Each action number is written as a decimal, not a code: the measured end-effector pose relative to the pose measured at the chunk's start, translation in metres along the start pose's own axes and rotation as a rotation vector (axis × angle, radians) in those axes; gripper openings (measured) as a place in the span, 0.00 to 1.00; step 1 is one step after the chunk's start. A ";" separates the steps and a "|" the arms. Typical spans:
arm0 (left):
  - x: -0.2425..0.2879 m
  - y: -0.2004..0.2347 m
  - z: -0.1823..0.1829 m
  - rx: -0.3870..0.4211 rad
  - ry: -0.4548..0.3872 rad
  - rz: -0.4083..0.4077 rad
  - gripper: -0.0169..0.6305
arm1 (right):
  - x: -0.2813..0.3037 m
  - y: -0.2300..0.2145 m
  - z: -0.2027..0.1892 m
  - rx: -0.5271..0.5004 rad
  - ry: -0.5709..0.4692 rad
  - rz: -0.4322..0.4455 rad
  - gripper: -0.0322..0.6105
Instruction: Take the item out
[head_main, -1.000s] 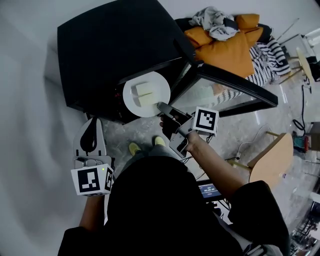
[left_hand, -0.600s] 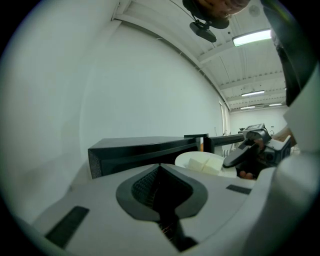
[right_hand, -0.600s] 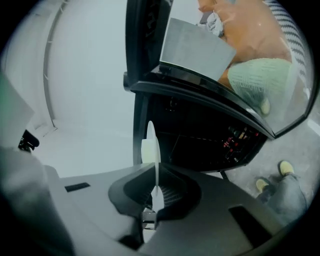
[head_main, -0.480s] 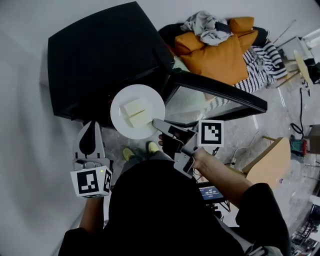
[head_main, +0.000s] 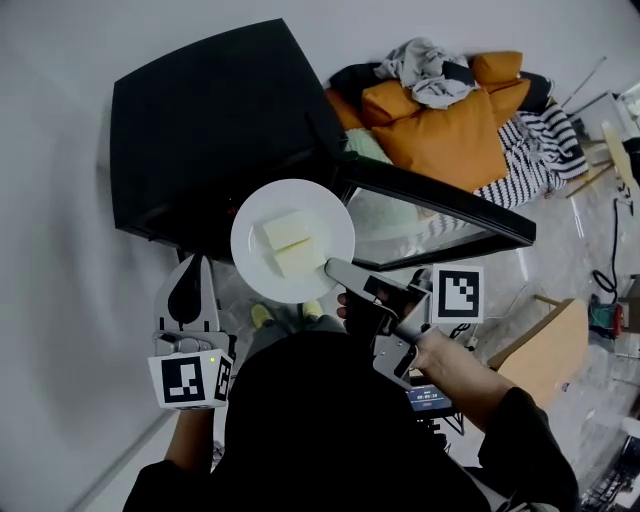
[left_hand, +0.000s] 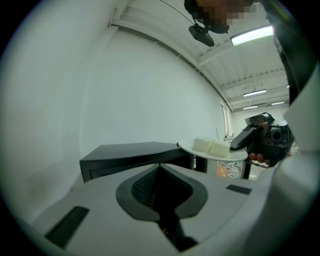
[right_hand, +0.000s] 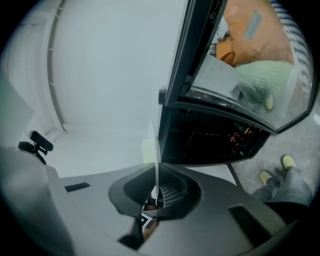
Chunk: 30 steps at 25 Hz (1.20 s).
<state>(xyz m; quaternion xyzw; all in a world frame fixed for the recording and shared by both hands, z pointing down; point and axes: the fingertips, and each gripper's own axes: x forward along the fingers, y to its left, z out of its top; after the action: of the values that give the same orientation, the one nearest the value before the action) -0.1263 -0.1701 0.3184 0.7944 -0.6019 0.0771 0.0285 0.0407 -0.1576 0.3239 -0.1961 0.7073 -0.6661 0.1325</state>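
right gripper (head_main: 332, 268): we are pinching the plate (head_main: 252, 225) at its near-right rim, with the jaws narrowed to the rim's thickness. In the right gripper view the plate is showing edge-on between the pads.
plate: we are holding it about level, out in front of the oven's mouth and clear of the floor (head_main: 250, 290).
blocks (head_main: 288, 243): two pale blocks are lying side by side and touching, mid-plate.
left gripper (head_main: 194, 262): its jaws are sitting together with nothing between them. We are hovering it left of the plate and apart from it.
oven (head_main: 210, 120): black, sitting far left. Its near edge is lying under the plate's far rim in the head view.
door (head_main: 440, 200): it is standing open, running right from the oven's front corner just beside the plate's right rim.
open room: floor is showing near and left of the plate, and cushions (head_main: 440, 115) are piling up far right beyond the door.
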 end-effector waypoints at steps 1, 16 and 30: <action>-0.004 0.001 0.000 0.001 0.001 0.007 0.04 | -0.005 0.001 0.001 0.000 -0.003 0.002 0.08; -0.029 -0.021 -0.014 -0.016 0.028 0.032 0.04 | -0.049 -0.017 0.001 -0.042 -0.043 -0.042 0.08; -0.029 -0.035 -0.014 -0.010 0.025 0.017 0.04 | -0.050 -0.022 -0.001 -0.037 -0.038 -0.029 0.08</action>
<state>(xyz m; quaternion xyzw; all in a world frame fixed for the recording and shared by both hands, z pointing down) -0.1013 -0.1313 0.3294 0.7881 -0.6085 0.0846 0.0393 0.0868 -0.1352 0.3425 -0.2214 0.7139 -0.6510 0.1323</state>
